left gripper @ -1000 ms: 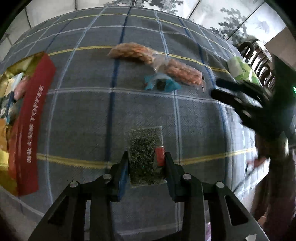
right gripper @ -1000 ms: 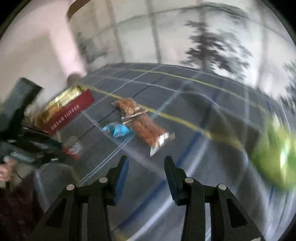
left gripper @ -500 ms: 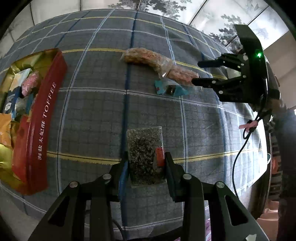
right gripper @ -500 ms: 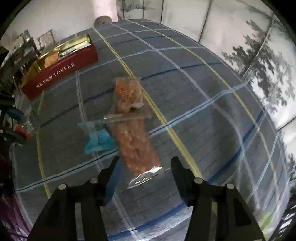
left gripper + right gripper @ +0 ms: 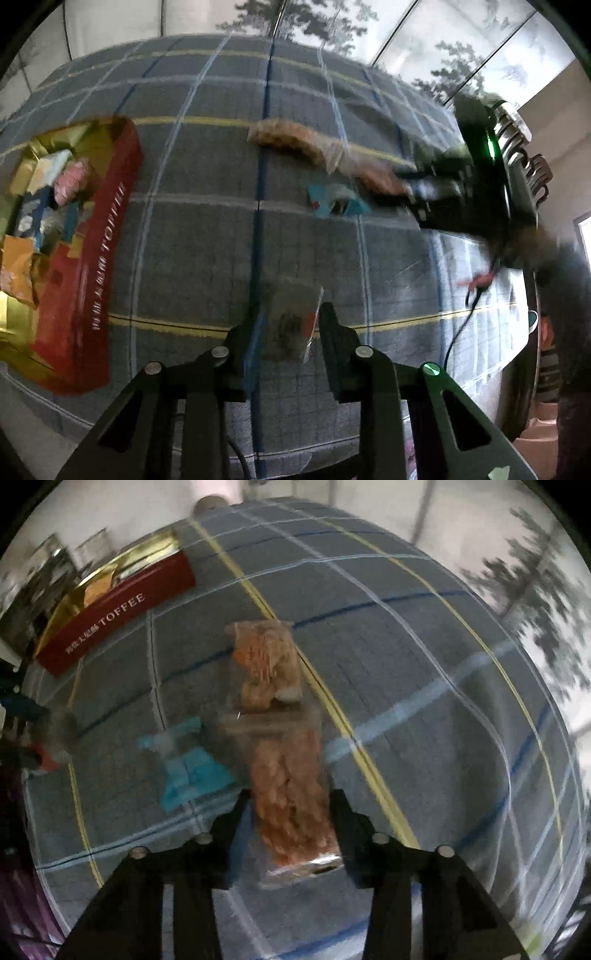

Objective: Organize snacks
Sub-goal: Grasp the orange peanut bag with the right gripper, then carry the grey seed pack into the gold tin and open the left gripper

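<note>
Right tongs just swung over and narrowed around the orange snack packet, apparently gripping. Left tongs clamped on dark packet, lifted; toffee box off left.

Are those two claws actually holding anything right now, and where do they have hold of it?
The left gripper pinches a dark green snack packet by its near end. The right gripper, jaws just closing, straddles the near end of an orange snack packet; whether it grips is unclear.

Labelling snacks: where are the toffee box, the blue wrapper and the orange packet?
toffee box [image 5: 122, 607], right wrist view, red side.
blue wrapper [image 5: 194, 771], right wrist view, middle.
orange packet [image 5: 291, 797], right wrist view, near half.
</note>
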The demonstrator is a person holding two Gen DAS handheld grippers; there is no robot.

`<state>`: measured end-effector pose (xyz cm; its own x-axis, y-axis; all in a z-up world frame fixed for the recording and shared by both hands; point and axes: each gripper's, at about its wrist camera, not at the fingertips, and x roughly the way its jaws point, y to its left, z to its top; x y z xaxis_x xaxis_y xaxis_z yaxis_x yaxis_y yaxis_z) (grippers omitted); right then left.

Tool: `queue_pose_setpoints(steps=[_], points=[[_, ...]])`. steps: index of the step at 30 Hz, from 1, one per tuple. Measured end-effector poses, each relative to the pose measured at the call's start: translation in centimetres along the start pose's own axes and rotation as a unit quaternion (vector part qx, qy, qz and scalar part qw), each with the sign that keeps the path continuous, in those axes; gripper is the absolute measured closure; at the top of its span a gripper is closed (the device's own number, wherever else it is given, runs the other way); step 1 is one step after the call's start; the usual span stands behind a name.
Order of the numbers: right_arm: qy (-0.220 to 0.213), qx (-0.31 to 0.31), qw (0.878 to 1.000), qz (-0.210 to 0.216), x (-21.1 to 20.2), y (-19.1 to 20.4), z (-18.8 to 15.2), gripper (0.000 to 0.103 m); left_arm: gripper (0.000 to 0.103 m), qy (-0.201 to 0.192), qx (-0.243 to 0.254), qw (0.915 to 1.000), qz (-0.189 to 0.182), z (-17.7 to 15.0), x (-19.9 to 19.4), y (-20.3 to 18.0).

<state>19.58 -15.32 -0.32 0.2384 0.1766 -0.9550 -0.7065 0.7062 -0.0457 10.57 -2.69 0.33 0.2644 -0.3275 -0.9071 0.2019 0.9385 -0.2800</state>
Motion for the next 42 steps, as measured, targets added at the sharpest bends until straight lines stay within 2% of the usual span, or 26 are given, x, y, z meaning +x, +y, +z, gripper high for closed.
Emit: queue_pose_setpoints(steps=[2, 5, 6, 9, 11, 13, 15, 16, 18, 19, 20, 21, 22, 24, 27, 30, 34, 37, 42], points=[[-0.009, 0.034, 0.999, -0.015, -0.9, 0.0, -2.1, 0.065, 0.078, -0.011, 0.008, 0.9999, 0.000, -0.2, -0.6, -0.2], [-0.038, 0.106, 0.993, -0.033, -2.6, 0.2, -6.2, 0.065, 0.078, -0.005, 0.006, 0.9999, -0.015, -0.4, -0.8, 0.2], [-0.048, 0.132, 0.989, -0.036, -3.1, 0.2, -7.5, 0.065, 0.078, -0.005, 0.003, 0.9998, -0.018, -0.6, -0.9, 0.3], [-0.104, 0.224, 0.968, -0.049, -5.4, 0.6, -12.0, 0.065, 0.078, 0.008, 0.020, 0.9998, 0.001, -0.9, -0.3, 0.4], [-0.133, 0.252, 0.958, -0.045, -6.5, 0.9, -14.3, 0.065, 0.072, 0.009, 0.045, 0.9989, 0.009, -0.7, 0.3, -0.1], [-0.159, 0.273, 0.948, -0.046, -7.2, 2.0, -15.9, 0.065, 0.052, 0.021, 0.070, 0.9972, 0.010, -0.3, 1.4, -0.9], [-0.177, 0.290, 0.940, -0.041, -7.2, 2.3, -16.8, 0.065, 0.040, 0.005, 0.087, 0.9961, 0.012, -0.3, 2.0, -1.4], [-0.188, 0.302, 0.934, -0.040, -7.3, 2.7, -17.4, 0.065, 0.036, 0.000, 0.098, 0.9947, 0.031, -0.2, 2.7, -1.7], [-0.195, 0.311, 0.929, -0.035, -7.1, 3.0, -17.9, 0.065, 0.037, 0.012, 0.118, 0.9921, 0.042, 0.0, 4.3, -2.2], [-0.198, 0.314, 0.928, -0.034, -7.0, 3.2, -17.9, 0.065, 0.048, 0.022, 0.134, 0.9896, 0.049, 0.0, 5.5, -2.5], [-0.199, 0.314, 0.927, -0.035, -7.0, 3.3, -17.9, 0.065, 0.063, 0.032, 0.139, 0.9882, 0.056, -0.1, 6.4, -2.4], [-0.201, 0.312, 0.928, -0.036, -7.0, 3.5, -17.8, 0.065, 0.072, 0.031, 0.151, 0.9853, 0.073, -0.3, 7.0, -2.7], [-0.202, 0.310, 0.928, -0.037, -7.0, 3.7, -17.7, 0.065, 0.071, 0.017, 0.177, 0.9793, 0.097, -0.8, 7.2, -3.4], [-0.211, 0.310, 0.926, -0.036, -7.2, 3.8, -17.7, 0.065, 0.072, 0.005, 0.184, 0.9767, 0.110, -1.3, 7.2, -3.8], [-0.226, 0.321, 0.919, -0.032, -7.1, 4.1, -17.3, 0.065, 0.072, -0.005, 0.163, 0.9809, 0.106, -2.0, 6.5, -3.8], [-0.242, 0.342, 0.908, -0.025, -6.8, 4.5, -17.2, 0.065, 0.072, -0.021, 0.134, 0.9874, 0.082, -3.0, 4.1, -3.4], [-0.241, 0.367, 0.897, -0.042, -5.5, 5.4, -16.6, 0.065, 0.072, -0.037, 0.108, 0.9907, 0.073, -4.2, 1.0, -2.6], [-0.234, 0.374, 0.894, -0.075, -5.5, 5.8, -16.1, 0.065, 0.072, -0.044, 0.091, 0.9929, 0.061, -5.1, -0.9, -1.7], [-0.220, 0.389, 0.890, -0.088, -5.1, 5.4, -15.9, 0.065, 0.072, -0.059, 0.062, 0.9949, 0.054, -5.9, -3.5, 0.8]])
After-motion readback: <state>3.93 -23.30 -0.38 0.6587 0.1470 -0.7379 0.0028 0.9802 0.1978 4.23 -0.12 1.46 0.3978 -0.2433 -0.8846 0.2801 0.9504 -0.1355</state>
